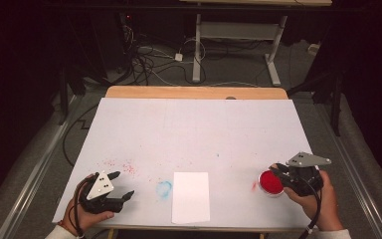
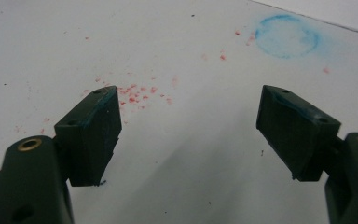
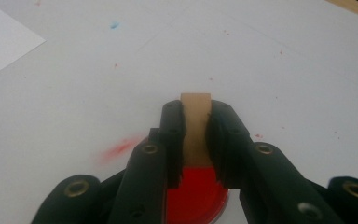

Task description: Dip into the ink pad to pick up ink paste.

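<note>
My right gripper is shut on a tan wooden piece that stands upright between its pads. Directly under it lies a round red dish. In the high view the red dish sits at the front right of the table, with the right gripper over its right edge, held by a hand. At the front left my left gripper is held low over the table, jaws wide apart with nothing between them. The left gripper points toward a blue ring stain.
A white paper cover spans the table, speckled with red flecks. A small white sheet lies at the front middle, beside the blue ring stain. A red smear marks the cover left of the dish. Cables and desk legs stand beyond the far edge.
</note>
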Available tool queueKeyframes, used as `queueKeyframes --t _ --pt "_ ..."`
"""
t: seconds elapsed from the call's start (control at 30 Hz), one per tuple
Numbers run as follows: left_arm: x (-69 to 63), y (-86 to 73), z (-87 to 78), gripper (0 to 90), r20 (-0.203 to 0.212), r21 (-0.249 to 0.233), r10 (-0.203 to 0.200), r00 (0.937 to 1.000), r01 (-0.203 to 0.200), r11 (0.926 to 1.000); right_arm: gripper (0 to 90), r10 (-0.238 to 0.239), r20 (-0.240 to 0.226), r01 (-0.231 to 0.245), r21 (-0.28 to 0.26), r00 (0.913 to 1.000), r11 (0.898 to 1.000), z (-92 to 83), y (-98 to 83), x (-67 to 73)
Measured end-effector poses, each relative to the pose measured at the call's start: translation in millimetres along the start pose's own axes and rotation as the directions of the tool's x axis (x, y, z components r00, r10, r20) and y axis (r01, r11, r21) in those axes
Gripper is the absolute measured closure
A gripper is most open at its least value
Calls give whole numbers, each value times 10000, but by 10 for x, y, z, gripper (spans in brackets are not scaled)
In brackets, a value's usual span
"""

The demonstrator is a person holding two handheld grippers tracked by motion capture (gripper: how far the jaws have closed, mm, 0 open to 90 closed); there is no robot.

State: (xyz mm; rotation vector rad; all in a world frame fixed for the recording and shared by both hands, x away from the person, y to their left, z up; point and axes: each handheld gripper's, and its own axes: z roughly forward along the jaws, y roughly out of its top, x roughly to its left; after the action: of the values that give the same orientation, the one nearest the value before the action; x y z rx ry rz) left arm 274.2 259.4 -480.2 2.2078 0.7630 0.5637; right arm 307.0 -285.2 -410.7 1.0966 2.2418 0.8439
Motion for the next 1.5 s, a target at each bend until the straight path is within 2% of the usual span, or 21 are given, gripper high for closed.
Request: queueKeyframes --t 0.27,0.33,0.6,0.87,0.93,1.07,1.23,1.33,1.4,1.5 --pt "10 -23 -15 213 13 16 -102 9999 102 9999 763 -105 -172 100 -286 9998 9995 -24 82 59" --pt "22 -23 -11 213 30 -13 -143 9999 143 9999 763 -272 -255 262 -385 9993 9989 -23 123 94" --pt "9 -18 -3 213 54 21 -85 9999 85 10000 763 -443 -346 421 -619 9984 9972 -73 169 148" --pt "14 -29 -8 213 46 60 -113 9999 112 9999 763 -386 -266 375 -419 9989 9984 -75 182 131" --pt "15 -33 -12 213 50 67 -110 9999 110 9999 763 -340 -302 333 -222 9990 9992 -63 174 117" --pt "7 -33 -19 213 55 62 -74 10000 74 10000 764 -323 -107 330 799 9994 9963 53 86 92" --pt "11 -34 -15 213 78 91 -82 9999 81 9999 763 -178 -246 216 1673 9995 9857 212 -27 59" --pt "10 -33 -14 213 91 88 -80 9999 80 9999 764 -214 -278 270 2198 9994 9752 270 -67 50" --pt "12 -33 -14 213 85 90 -87 9999 86 9999 764 -121 -438 221 2357 9990 9716 293 -88 41" --pt "12 -31 -13 213 89 76 -105 9999 104 9999 764 -87 -441 189 2372 9990 9713 294 -90 35"
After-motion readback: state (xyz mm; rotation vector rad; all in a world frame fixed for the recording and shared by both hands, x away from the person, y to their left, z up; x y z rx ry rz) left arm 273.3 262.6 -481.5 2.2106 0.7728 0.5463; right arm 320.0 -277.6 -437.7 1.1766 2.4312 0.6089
